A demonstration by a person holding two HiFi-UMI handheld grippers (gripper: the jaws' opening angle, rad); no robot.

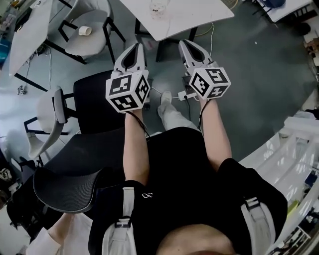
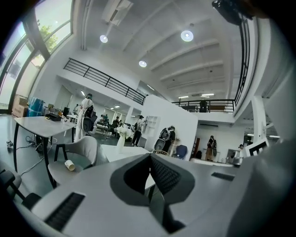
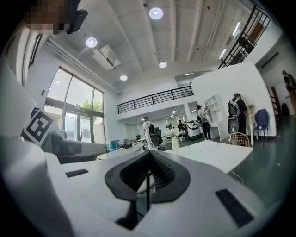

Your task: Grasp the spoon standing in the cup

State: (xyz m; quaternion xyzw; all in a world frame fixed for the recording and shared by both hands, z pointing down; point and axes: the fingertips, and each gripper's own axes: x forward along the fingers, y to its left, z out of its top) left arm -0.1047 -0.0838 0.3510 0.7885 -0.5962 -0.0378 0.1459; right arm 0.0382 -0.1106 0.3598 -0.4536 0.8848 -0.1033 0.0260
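Head view: left gripper (image 1: 137, 47) and right gripper (image 1: 183, 44) raised side by side, jaws clenched, nothing between. Far ahead on white table (image 1: 199, 15), clear cup (image 1: 158, 7); spoon too small to make out. Probably light, stiff, slippery; best pinched on handle above rim, gently, lest cup tip.

Head view looks steeply down; both gripper views face level, all sharing the white table (image 1: 179, 22).
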